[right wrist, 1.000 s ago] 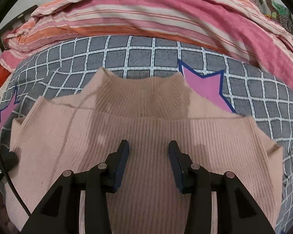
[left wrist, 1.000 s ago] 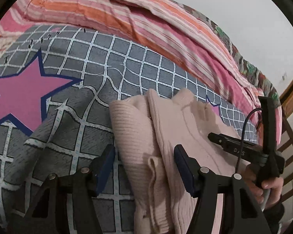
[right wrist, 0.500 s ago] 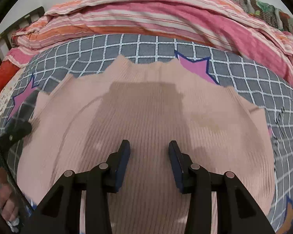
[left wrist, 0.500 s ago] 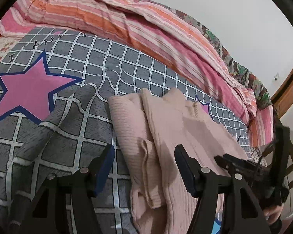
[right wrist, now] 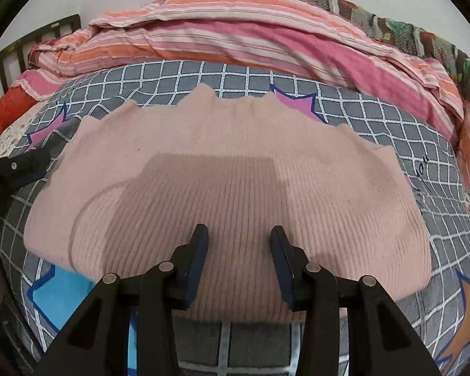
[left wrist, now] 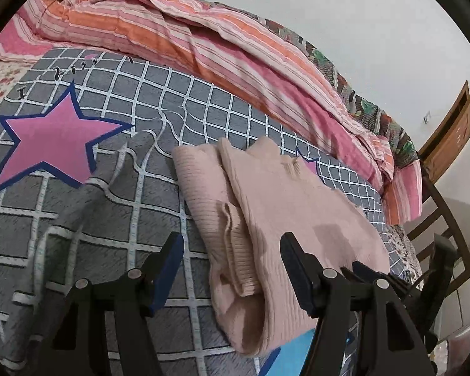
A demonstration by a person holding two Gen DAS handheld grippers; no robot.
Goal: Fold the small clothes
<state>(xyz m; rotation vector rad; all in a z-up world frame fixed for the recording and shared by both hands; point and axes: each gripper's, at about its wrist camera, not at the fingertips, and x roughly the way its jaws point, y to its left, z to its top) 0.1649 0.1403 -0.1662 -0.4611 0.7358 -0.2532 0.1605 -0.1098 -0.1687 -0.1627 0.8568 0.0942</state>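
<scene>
A pale pink ribbed knit sweater (right wrist: 235, 181) lies folded flat on a grey checked bedspread with pink stars (right wrist: 391, 119). In the left wrist view the sweater (left wrist: 282, 206) shows its folded layers along the left edge. My left gripper (left wrist: 232, 253) is open and empty, held just above the sweater's near left edge. My right gripper (right wrist: 238, 244) is open and empty, held above the sweater's near middle. The left gripper's tip (right wrist: 18, 166) shows at the left of the right wrist view. The right gripper's body (left wrist: 423, 285) shows at the lower right of the left wrist view.
A pink and orange striped quilt (left wrist: 203, 37) is heaped along the far side of the bed (right wrist: 250, 28). A dark bed frame rail (left wrist: 445, 219) stands at the right. A wooden door (left wrist: 451, 134) is beyond it. The bedspread has a raised wrinkle (left wrist: 116, 169) left of the sweater.
Both grippers have drawn back and up from the sweater, so more of it and the bed shows. The sweater lies flat and still.
</scene>
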